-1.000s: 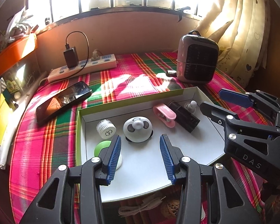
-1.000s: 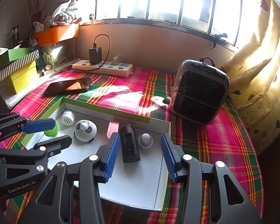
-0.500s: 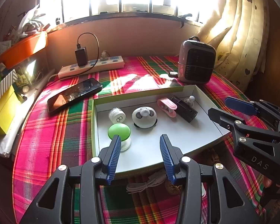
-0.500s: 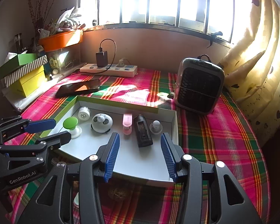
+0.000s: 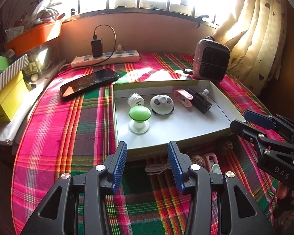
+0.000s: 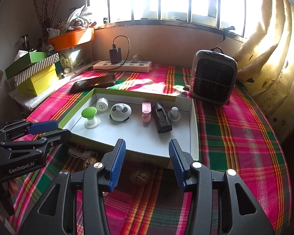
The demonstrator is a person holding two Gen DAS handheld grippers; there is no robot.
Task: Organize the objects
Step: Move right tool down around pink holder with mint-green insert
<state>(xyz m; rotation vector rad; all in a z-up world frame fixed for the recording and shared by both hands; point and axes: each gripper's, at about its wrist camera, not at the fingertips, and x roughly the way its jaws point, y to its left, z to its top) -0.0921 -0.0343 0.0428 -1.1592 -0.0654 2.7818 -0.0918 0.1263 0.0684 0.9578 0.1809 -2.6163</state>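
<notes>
I've got both tools hovering at the near edge of the shallow white tray (image 5: 221, 96), which sits mid-frame on the plaid tablecloth (image 5: 54, 137). My left gripper (image 5: 147, 166) is at the bottom centre of its own view, blue pads spread with nothing between them, only cloth and the tray's front wall beyond. My right gripper (image 6: 147, 164) reads the same in its view: jaws apart, empty, pointing at the tray's near rim.

Inside the tray, from the left of the right wrist frame: a green-capped mushroom piece (image 6: 89, 116) standing upright, a small white round cap (image 6: 102, 103) behind it, a white panda-faced gadget (image 6: 120, 112), a pink clip (image 6: 146, 111), a black rectangular block (image 6: 161, 119), then a small grey knob (image 6: 174, 113) by the right wall.

In front of the tray, in shadow, lie a coiled white cable (image 5: 159, 168) and brown rough lumps (image 6: 141, 176). A phone (image 5: 89, 82) rests upper left of the tray, a small heater (image 6: 213, 80) upper right.
</notes>
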